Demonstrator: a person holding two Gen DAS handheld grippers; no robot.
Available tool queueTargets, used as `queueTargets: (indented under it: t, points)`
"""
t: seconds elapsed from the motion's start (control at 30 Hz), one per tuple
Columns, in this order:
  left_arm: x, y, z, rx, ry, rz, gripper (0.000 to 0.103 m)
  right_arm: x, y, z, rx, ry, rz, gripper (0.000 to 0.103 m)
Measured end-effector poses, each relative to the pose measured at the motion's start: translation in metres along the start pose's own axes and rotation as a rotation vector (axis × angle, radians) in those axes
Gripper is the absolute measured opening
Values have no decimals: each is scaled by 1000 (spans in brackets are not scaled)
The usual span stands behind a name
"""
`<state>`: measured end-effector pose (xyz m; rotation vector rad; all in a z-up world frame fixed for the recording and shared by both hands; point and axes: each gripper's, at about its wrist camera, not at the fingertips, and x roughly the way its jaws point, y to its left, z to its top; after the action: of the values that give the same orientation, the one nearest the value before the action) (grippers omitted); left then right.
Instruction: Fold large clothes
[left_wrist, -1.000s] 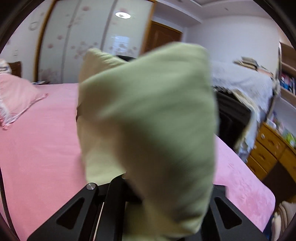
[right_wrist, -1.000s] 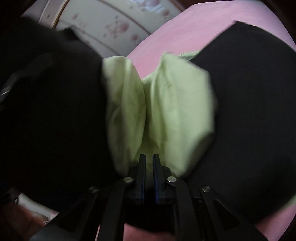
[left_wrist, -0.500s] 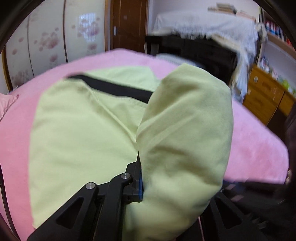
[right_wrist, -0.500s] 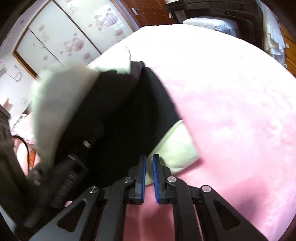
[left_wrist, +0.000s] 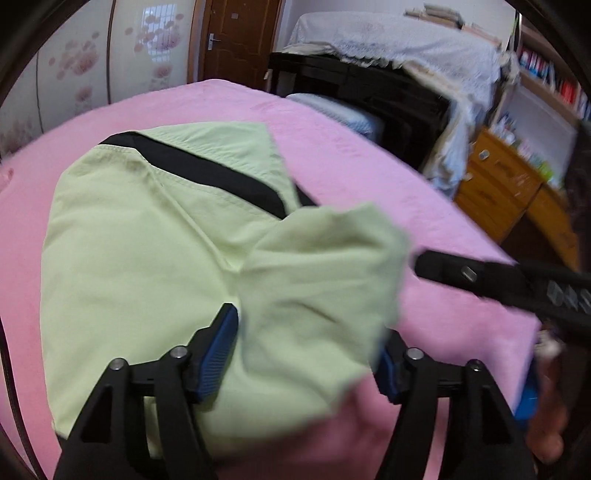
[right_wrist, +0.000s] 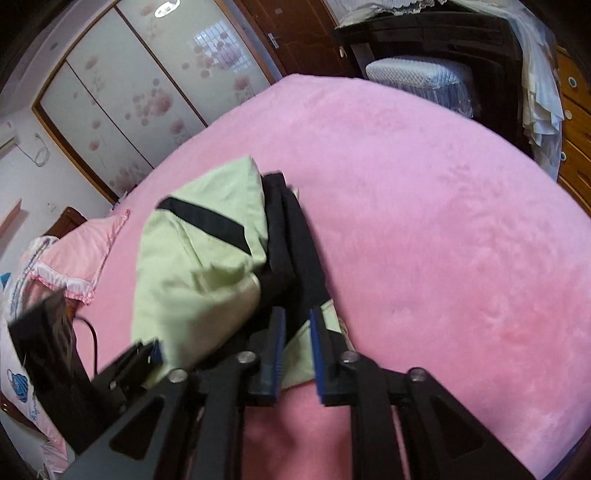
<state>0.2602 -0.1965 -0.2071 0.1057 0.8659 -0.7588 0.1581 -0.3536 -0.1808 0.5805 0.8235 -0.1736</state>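
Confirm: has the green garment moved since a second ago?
Yes. The green garment hung high before the wardrobe in the left wrist view; now it lies down on the pink bed. The left gripper has just been opening.

Both wrist views close, angled down; share garment (left_wrist: 140, 258).

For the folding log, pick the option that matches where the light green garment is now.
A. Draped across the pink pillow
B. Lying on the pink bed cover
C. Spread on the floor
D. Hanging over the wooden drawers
B: the light green garment with its black stripe lies on the pink bed cover, apart from the pink pillow.
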Motion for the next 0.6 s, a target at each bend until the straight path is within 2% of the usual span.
queueTargets:
  t: [0.07,0.13,0.17,0.23,0.27,0.33,0.47,0.6]
  points:
    - [-22,0,-4,-37,-22,-55,71,-19,-12,-1,-3,-21,16,33]
    - [-51,8,-6,-105,-81,-87,72,-28,-4,5,-19,-33,35,45]
    - [-61,13,-6,-133,-102,-89,75,-31,0,8,-31,-36,46,48]
    - [-83,29,-9,-214,-158,-63,77,-38,10,14,-55,-38,75,60]
    - [-94,43,-12,-270,-186,-21,77,-38,17,18,-70,-33,90,65]
    - [-105,65,-15,-331,-207,63,78,-34,31,23,-99,-7,102,82]
    - [-102,109,-24,-422,-175,262,78,5,54,26,-157,99,51,83]
    - [-89,135,-40,-496,-121,302,78,52,54,19,-171,237,-24,83]
